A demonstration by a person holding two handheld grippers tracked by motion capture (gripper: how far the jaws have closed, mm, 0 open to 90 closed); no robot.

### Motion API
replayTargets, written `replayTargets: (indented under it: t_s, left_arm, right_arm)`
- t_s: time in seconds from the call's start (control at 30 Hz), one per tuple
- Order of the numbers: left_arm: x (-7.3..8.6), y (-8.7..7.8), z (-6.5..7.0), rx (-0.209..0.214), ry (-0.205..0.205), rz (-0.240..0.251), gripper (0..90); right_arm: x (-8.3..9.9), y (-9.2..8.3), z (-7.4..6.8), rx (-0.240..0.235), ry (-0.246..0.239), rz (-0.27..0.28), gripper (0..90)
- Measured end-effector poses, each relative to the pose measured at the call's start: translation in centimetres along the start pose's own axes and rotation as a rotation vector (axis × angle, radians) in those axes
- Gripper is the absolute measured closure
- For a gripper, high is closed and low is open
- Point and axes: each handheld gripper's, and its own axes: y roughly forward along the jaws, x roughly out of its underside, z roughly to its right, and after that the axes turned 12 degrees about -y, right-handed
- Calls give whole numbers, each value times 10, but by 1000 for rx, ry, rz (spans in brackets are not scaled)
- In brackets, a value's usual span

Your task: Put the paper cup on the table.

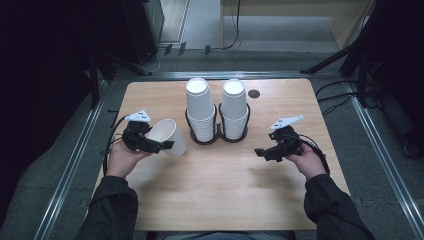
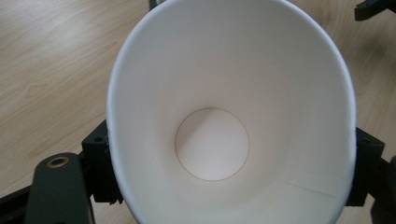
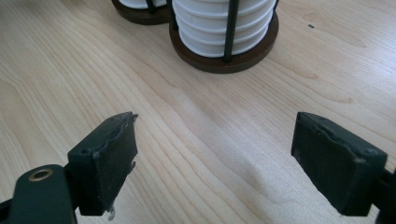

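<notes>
Two stacks of white paper cups stand side by side at the far middle of the desk (image 1: 220, 175), the left stack (image 1: 200, 107) and the right stack (image 1: 234, 106), each seated in a dark round holder (image 1: 205, 139) with thin upright rods. My left gripper (image 1: 159, 144) sits over the desk's left side, its fingers (image 2: 98, 168) clamped on a single paper cup (image 1: 167, 136) just left of the holders. In the left gripper view I look straight into that cup's open mouth (image 2: 224, 116): white inside, round bottom disc visible, rim squeezed into an oval, one black finger pressing each side wall. From above, the cup is tipped on its side with the mouth facing back toward my left hand (image 1: 122, 157). I cannot tell whether its lower wall touches the wood. My right gripper (image 1: 265, 151) is over the desk's right side, well apart from the stacks, held in my right hand (image 1: 305, 160). Its fingers (image 3: 109, 158) stand wide apart with bare wood grain between them, nothing gripped. Ahead of them in the right gripper view is the base of the nearer holder (image 3: 224, 58) with ribbed cup rims stacked inside. A small dark round spot (image 1: 254, 93) marks the desk beyond the right stack.
</notes>
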Motion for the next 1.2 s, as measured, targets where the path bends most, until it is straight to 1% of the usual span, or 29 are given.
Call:
replayTargets:
  t_s: [0.13, 0.2, 0.23, 0.3, 0.33, 0.4, 0.5, 0.57, 0.6, 0.63, 0.73, 0.8, 0.83, 0.9, 0.93, 1.0, 1.1, 1.2]
  left_arm:
    - [0, 0, -11, -27, -23, 14, 183]
    - [0, 1, -17, -30, -25, 15, 182]
    - [1, 1, -20, -38, -34, 11, 180]
    - [1, 1, -27, -66, -45, 5, 181]
    - [1, 1, -30, -70, -48, 5, 181]
    - [1, 1, -35, -90, -52, 13, 181]
    - [0, 0, -43, -114, -59, 11, 180]
    - [0, 0, -48, -127, -71, 4, 179]
    - [0, 0, -48, -127, -71, 4, 178]
    - [-1, 0, -52, -150, -78, -6, 178]
    - [-1, -1, -57, -175, -89, -7, 176]
    - [-2, -1, -59, -199, -78, -21, 175]
    - [-2, -1, -60, -204, -75, -23, 174]
    - [-2, 0, -62, -197, -72, -25, 170]
    - [-3, 2, -64, -225, -53, -44, 169]
    - [-3, 1, -67, -232, -61, -53, 166]
    - [-3, -2, -69, -252, -68, -44, 163]
    - [-3, -1, -71, -271, -61, -57, 161]
  right_arm:
    - [1, 0, -3, -4, -9, -5, 147]
    - [1, -1, -3, -2, -8, -3, 147]
    - [2, -1, -3, -2, -7, -1, 147]
    - [3, -2, -3, 0, -10, -2, 147]
    - [3, -2, -4, 1, -10, -3, 147]
    - [4, -2, -4, 1, -12, -5, 147]
    - [6, -4, -5, 5, -12, -7, 147]
    - [7, -4, -6, 5, -8, -10, 147]
    - [8, -5, -6, 8, -11, -11, 147]
    - [8, -5, -6, 9, -12, -12, 147]
    - [10, -7, -7, 11, -8, -11, 147]
    - [12, -8, -7, 13, -6, -12, 147]
    - [13, -8, -7, 13, -6, -13, 147]
    - [14, -9, -7, 17, -3, -15, 147]
    - [15, -10, -7, 19, -1, -14, 147]
    - [16, -11, -7, 23, 0, -17, 147]
    - [18, -13, -7, 27, 5, -17, 147]
    - [20, -14, -7, 31, 13, -18, 147]
